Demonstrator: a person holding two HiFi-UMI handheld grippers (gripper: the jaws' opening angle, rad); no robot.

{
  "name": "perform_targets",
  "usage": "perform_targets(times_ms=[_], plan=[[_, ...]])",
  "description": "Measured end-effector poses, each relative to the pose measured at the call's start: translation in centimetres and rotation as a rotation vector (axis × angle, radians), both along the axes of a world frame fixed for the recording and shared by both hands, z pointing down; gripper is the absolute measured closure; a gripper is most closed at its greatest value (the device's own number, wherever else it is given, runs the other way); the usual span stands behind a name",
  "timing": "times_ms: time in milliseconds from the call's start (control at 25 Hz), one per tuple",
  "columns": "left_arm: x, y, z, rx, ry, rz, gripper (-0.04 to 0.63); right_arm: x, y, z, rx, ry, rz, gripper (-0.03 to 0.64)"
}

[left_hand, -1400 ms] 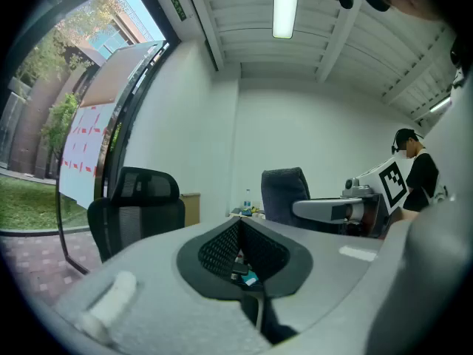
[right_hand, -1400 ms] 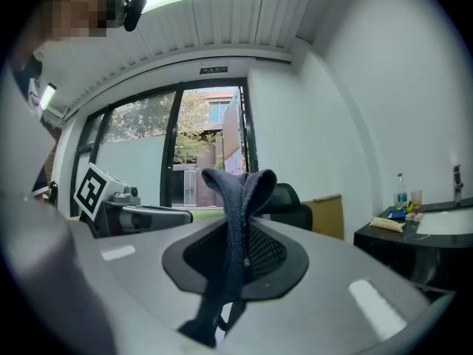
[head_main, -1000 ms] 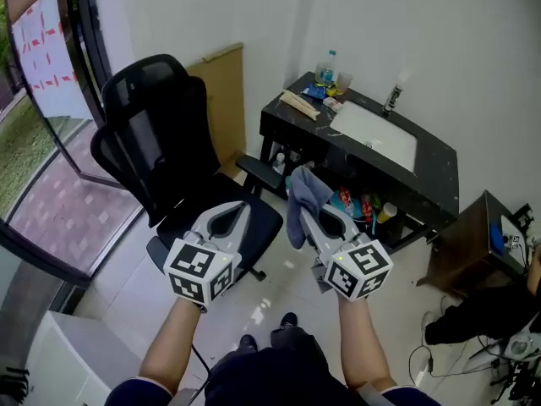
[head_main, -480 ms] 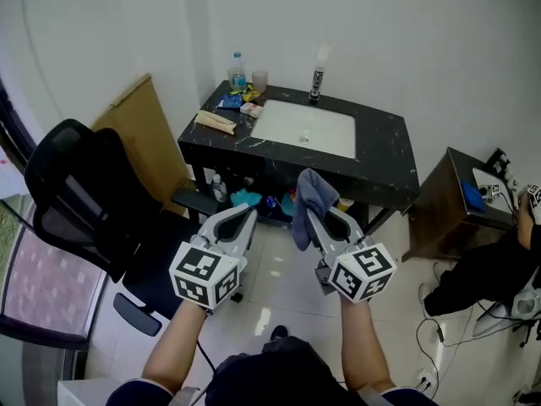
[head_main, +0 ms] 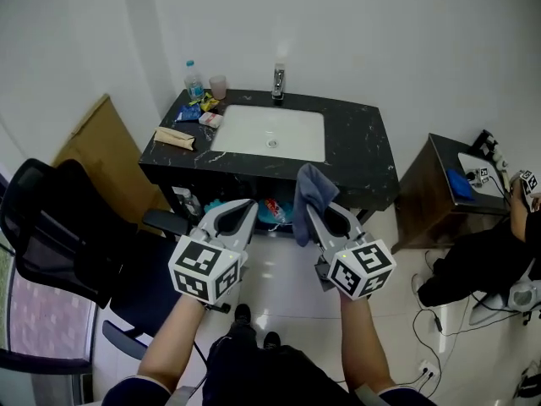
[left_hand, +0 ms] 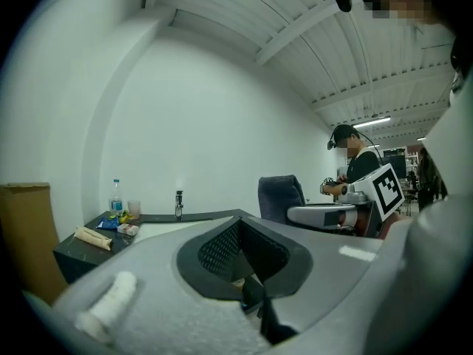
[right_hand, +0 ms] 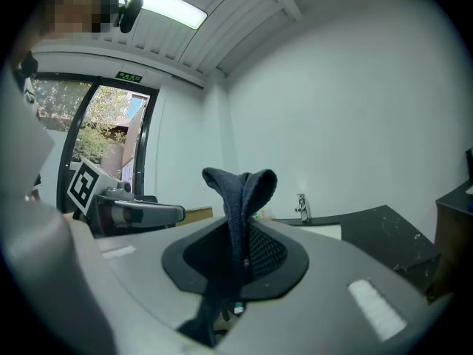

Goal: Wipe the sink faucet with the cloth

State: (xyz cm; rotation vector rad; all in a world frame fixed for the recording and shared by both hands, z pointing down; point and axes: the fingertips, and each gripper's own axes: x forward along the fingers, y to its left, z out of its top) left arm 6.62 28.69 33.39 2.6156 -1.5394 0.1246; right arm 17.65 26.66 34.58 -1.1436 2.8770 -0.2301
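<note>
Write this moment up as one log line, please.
right hand-held gripper: shut on cloth | left hand-held gripper: shut, empty | faucet: not yet touched
</note>
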Motion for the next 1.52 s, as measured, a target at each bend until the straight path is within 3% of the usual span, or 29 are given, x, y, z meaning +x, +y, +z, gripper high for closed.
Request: perform_targets(times_ms=[280,600,880,1520], plan=[[0.0,-6.5,0.5,0.005,0.026,0.044,0.594,0.0,-5.4,0.7,-0.007,0.035,0.042,0.558],[-3.4,-14.9,0.3,-0.012,0.089,0.126,0.594,-4.1,-13.3,1.1,-0.037,0.078,0.080,0.558],[-5.9,-20.6,0.2,-0.014,0.071,0.185,0.594,-6.9,-18.3,0.4,-0.037,0.092,0.129,0.557],[-4.9,-25.6,0.0,-0.004,0.070,0.181,0.594,-6.5,-23.3,0.3,-0.022,0.067,0.133,0.558]])
